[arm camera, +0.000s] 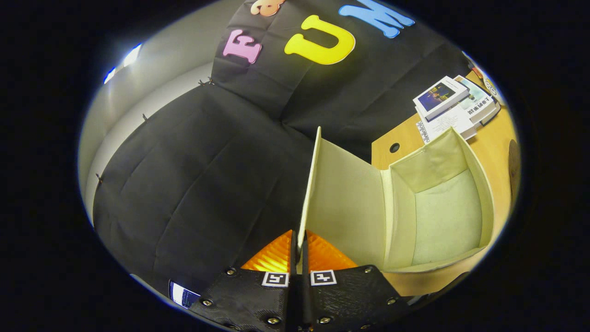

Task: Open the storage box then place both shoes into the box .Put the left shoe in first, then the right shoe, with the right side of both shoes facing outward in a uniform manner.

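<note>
Now the gripper (298, 249), clenched on the edge of the lid (343, 207), should swing it fully clear of the empty storage box (481, 193) near the table's (500, 138) edge before releasing.

Camera on the gripper (298, 251), looking along its fingers, tilted and close to the box (442, 216).

We look forward from just behind the fingers, which are pressed together on the thin edge of the box's raised lid (343, 207). The box is near, its open inside facing us beside the lid. Beyond the box we see the table (500, 138) with books (449, 108), and behind the lid the booth wall (207, 161).
</note>
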